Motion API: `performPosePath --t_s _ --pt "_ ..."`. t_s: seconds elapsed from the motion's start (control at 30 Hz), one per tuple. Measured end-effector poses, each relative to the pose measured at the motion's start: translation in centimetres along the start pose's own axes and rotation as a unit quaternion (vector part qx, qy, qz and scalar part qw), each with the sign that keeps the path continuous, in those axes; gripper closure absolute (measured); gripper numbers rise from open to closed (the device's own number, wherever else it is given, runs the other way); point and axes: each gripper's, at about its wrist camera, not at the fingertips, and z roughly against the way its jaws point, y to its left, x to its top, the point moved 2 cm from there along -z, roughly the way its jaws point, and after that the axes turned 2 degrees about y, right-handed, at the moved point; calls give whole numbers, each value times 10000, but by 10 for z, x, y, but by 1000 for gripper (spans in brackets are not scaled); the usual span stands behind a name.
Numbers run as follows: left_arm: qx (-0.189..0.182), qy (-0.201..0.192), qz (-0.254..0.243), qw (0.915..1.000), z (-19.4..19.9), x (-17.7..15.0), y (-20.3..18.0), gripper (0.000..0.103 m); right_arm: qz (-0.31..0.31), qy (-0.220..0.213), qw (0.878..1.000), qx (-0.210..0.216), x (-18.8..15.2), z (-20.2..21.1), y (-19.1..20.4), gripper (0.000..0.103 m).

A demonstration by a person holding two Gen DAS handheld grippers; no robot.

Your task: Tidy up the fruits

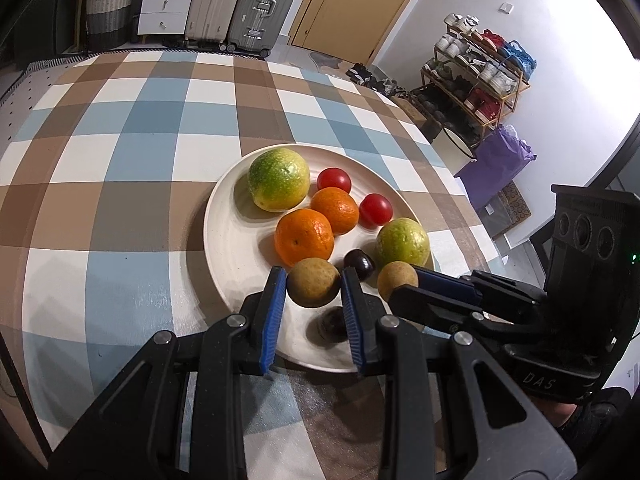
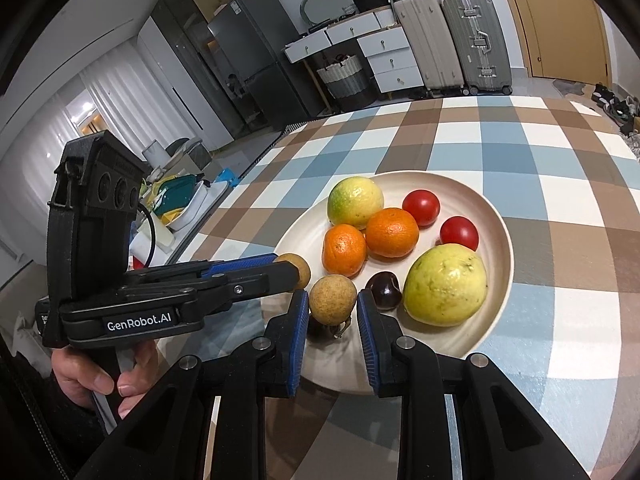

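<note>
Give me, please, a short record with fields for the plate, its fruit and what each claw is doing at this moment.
surface: checked tablecloth
plate: cream, round, holds all loose fruit
green-yellow fruits: two, far one, near one
oranges: two, touching, mid-plate
tomatoes: two, far side
dark fruits: two, one beside the near green-yellow fruit, one under the left claw
left claw: shut on a brown round fruit
right claw: shut on a second brown round fruit
</note>
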Motion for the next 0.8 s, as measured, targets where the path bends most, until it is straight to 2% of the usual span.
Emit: performPosePath --t_s 0.17,0.3,0.37,0.57,0.8 --pt "-14 27 12 10000 -5 0 0 78 -33 37 10000 -29 0 -6 -3 77" --pt "-1 -56 72 10000 -3 3 4 78 -11 -10 9999 -113 1 -6 -4 71" --pt "7 -78 94 9999 0 4 5 77 -13 -94 9999 -67 1 -2 -4 70" --pt "85 -228 87 9997 13 2 6 76 33 -512 9986 -98 5 17 -1 66" --pt "298 -612 -164 9975 40 -1 -8 66 90 -1182 9929 -133 7 46 6 54"
